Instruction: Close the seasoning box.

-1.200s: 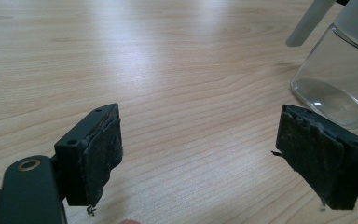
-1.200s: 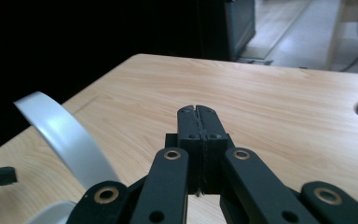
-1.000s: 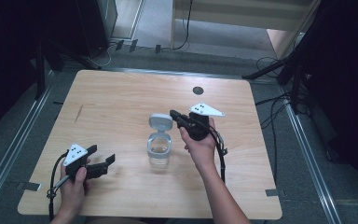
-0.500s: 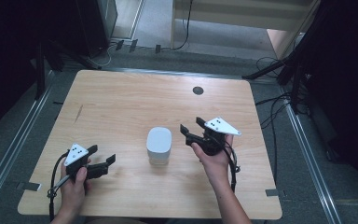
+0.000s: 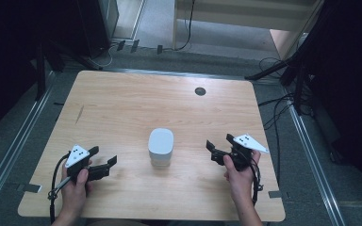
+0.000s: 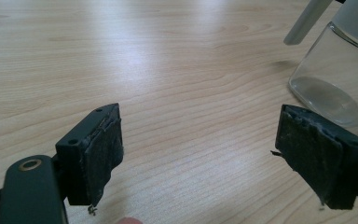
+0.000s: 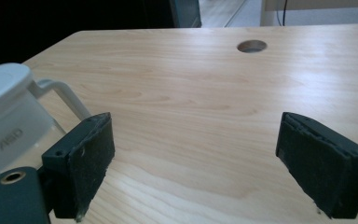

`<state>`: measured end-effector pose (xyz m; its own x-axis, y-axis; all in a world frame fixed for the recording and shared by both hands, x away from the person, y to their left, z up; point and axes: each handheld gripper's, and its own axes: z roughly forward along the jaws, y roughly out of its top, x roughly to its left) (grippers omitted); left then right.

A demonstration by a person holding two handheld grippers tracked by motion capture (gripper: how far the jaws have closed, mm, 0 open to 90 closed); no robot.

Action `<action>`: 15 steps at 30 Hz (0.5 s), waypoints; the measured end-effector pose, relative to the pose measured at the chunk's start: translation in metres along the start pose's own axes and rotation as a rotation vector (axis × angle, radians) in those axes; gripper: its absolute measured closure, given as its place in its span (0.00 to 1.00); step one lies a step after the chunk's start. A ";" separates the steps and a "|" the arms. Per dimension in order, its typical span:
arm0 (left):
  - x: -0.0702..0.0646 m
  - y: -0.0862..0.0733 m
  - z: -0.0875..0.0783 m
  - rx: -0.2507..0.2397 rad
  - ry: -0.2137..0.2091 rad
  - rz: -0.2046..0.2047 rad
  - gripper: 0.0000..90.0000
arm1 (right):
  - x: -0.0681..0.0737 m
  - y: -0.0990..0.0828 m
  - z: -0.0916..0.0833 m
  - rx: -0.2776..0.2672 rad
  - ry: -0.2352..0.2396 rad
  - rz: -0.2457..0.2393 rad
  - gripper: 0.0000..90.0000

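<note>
Both grippers, left (image 5: 104,167) and right (image 5: 215,151), are sitting open, flanking the lidded glass jar (image 5: 160,147); a careless sweep risks toppling it

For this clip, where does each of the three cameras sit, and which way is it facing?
High view: above the person's side, looking forward and down on the table; both hands, left tongs and right tongs show.
Left gripper view: rides the left tongs, low over the wood, jar at right.
Right gripper view: rides the right tongs, facing the table's far edge.
Shared: all three show the white-lidded jar.
</note>
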<state>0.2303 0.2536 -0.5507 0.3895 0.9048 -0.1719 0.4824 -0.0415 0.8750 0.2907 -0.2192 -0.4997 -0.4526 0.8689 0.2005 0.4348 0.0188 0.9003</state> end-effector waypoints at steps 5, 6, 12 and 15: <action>0.000 0.000 0.000 -0.001 0.001 0.002 0.17 | -0.019 -0.016 -0.016 0.014 -0.042 0.021 0.14; 0.000 0.000 0.000 0.000 0.002 0.003 0.17 | -0.023 -0.020 -0.019 0.020 -0.049 0.024 0.14; 0.000 0.000 0.000 0.000 0.002 0.002 0.17 | -0.041 -0.039 -0.037 0.057 -0.098 0.029 0.15; 0.000 0.000 0.000 -0.001 0.002 0.001 0.16 | -0.049 -0.049 -0.046 0.077 -0.124 0.032 0.15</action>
<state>0.2303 0.2535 -0.5508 0.3887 0.9055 -0.1704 0.4816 -0.0420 0.8754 0.2563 -0.2851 -0.5356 -0.3402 0.9238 0.1757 0.5083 0.0235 0.8608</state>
